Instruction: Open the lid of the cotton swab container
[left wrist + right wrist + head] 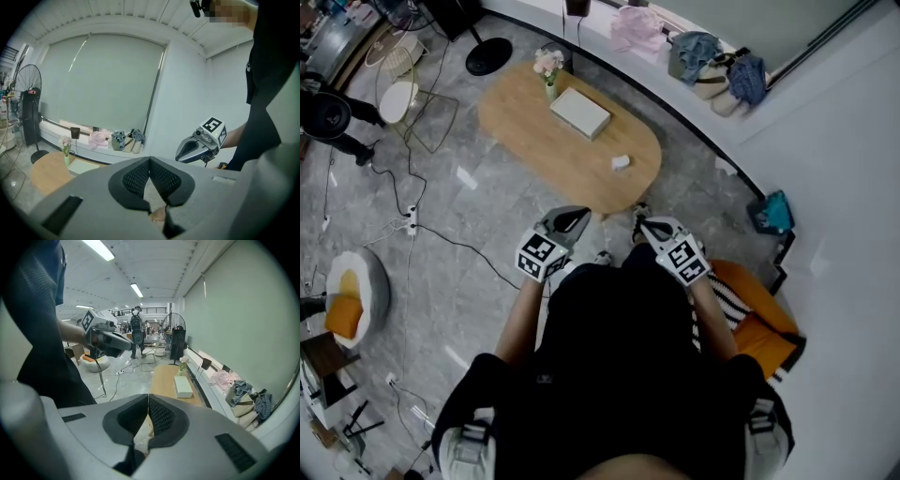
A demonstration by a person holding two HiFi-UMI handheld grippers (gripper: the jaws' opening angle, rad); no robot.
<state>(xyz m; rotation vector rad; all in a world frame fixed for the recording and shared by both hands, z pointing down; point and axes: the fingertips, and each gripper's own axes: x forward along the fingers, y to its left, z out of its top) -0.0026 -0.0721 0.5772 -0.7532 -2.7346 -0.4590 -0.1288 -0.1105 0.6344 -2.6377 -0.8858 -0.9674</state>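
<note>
A small white container (621, 162), likely the cotton swab container, sits near the right end of the oval wooden table (525, 131). Both grippers hang in the air in front of the person's body, short of the table's near edge. My left gripper (579, 218) is shut with nothing in it; its meshed pads (161, 178) meet. My right gripper (640, 226) is also shut and empty, pads (159, 416) together. Each gripper appears in the other's view: the right gripper (187, 149) and the left gripper (123, 342). Neither gripper view shows the small container.
A white flat box (579, 112) and a small flower vase (548, 71) stand on the table. A floor fan (488, 54), cables and a power strip (411, 220) lie to the left. Bags (712, 70) rest on the window ledge. An orange seat (759, 319) is at the right.
</note>
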